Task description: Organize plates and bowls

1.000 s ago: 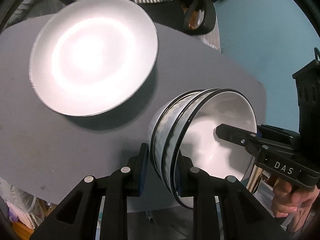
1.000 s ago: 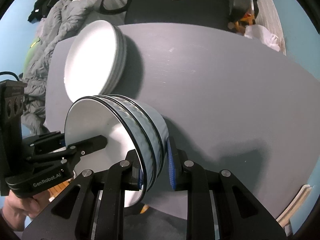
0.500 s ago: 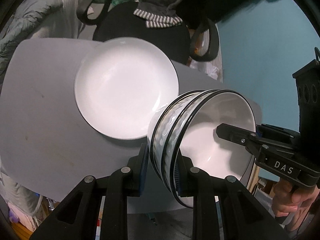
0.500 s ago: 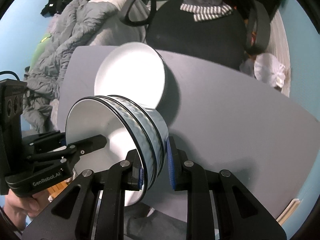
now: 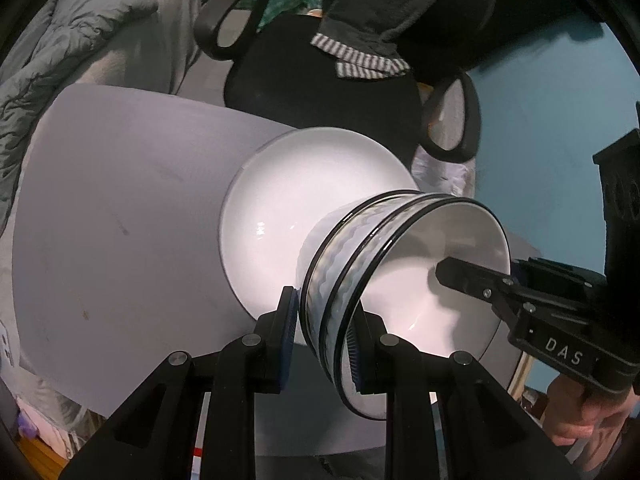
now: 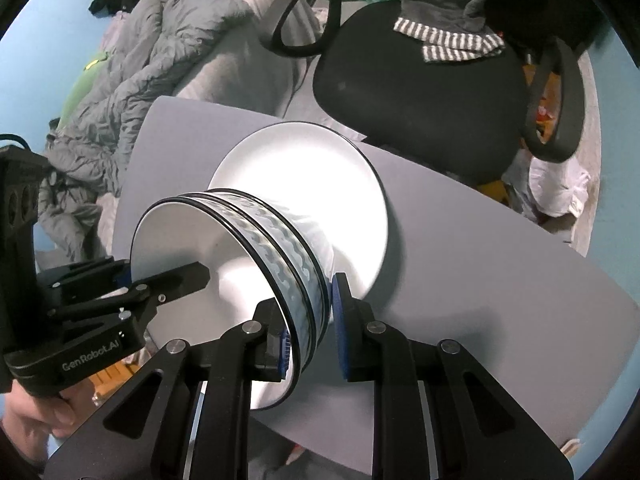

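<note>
Left wrist view: left gripper point(image 5: 326, 334), fingers pinching the near rim of the stacked bowls point(image 5: 404, 296), one finger inside, one outside. Bowls hang over the white plate point(image 5: 280, 216), which sits on the grey tabletop point(image 5: 120, 220) at 12 o'clock of the fingers. Right gripper point(image 5: 472, 276) enters at 3 o'clock, one finger inside the top bowl; its hand point(image 5: 588, 412) shows at 4 o'clock. Top bowl empty.

Right wrist view: right gripper point(image 6: 310, 330), fingers pinching the opposite rim of the stacked bowls point(image 6: 248, 256). Left gripper point(image 6: 176, 280) at 9 o'clock. Only here: plate point(image 6: 320, 176) shows stacked edges. Black chair point(image 6: 420, 92) at 12 o'clock, striped cloth point(image 6: 452, 42) upon it; grey bedding point(image 6: 160, 52) at 10 o'clock.
</note>
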Demonstrator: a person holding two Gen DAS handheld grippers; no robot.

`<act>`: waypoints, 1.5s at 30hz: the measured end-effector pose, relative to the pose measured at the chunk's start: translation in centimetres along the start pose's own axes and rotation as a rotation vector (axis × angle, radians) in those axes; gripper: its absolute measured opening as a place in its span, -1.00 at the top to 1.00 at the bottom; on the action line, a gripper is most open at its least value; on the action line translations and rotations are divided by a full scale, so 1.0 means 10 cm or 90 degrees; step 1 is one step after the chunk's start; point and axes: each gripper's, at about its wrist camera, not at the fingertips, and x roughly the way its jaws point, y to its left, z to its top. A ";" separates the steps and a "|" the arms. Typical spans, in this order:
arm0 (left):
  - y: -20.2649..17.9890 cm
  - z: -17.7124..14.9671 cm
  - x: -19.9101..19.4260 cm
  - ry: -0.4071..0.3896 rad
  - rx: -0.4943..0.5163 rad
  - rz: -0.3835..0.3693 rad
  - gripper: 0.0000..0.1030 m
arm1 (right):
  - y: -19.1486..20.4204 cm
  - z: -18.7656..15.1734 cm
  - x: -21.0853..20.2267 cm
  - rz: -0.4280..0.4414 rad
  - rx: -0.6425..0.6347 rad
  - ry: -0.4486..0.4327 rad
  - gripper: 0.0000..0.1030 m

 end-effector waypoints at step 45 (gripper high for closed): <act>0.11 -0.06 -0.50 -0.129 0.031 0.078 -0.54 | 0.08 0.11 -0.35 -0.087 0.011 -0.100 -0.23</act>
